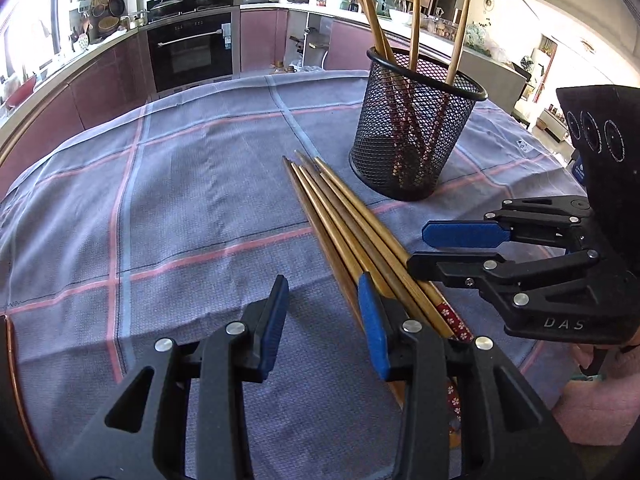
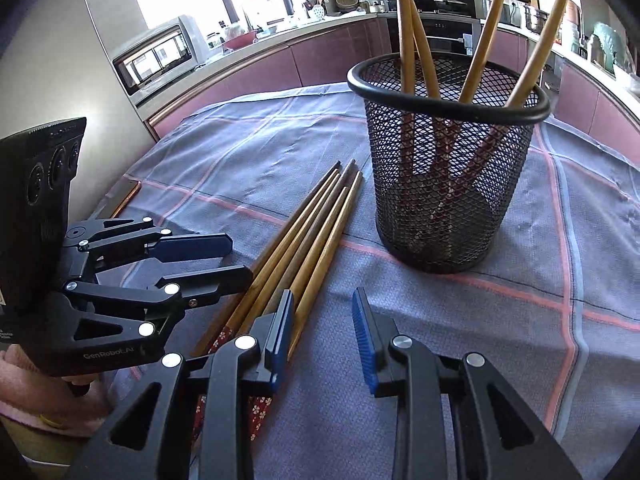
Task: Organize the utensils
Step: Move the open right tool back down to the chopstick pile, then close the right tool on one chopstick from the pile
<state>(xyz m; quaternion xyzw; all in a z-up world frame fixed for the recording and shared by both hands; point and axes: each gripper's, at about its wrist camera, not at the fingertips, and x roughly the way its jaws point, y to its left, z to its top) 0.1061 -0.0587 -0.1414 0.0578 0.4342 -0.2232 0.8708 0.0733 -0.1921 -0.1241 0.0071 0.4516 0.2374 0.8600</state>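
Five chopsticks (image 1: 352, 220) lie in a bundle on the checked cloth (image 1: 160, 200) of the worktop, just beside the black mesh holder (image 1: 416, 128), which already has four chopsticks standing in it. Their long axis runs from their thin tips near the foot of the holder back toward me, and their patterned red ends are under my two tools.

My left tool (image 1: 324, 312) is partly open and holds nothing; its right finger stands over the left side of the bundle, so the chopsticks lie just to the right of its gap. My right tool (image 2: 324, 328) is also partly open and empty; the bundle lies just to the left of its gap. Both tools are about equally near. I think that whichever tool goes first must shift sideways, so that its gap crosses one chopstick.
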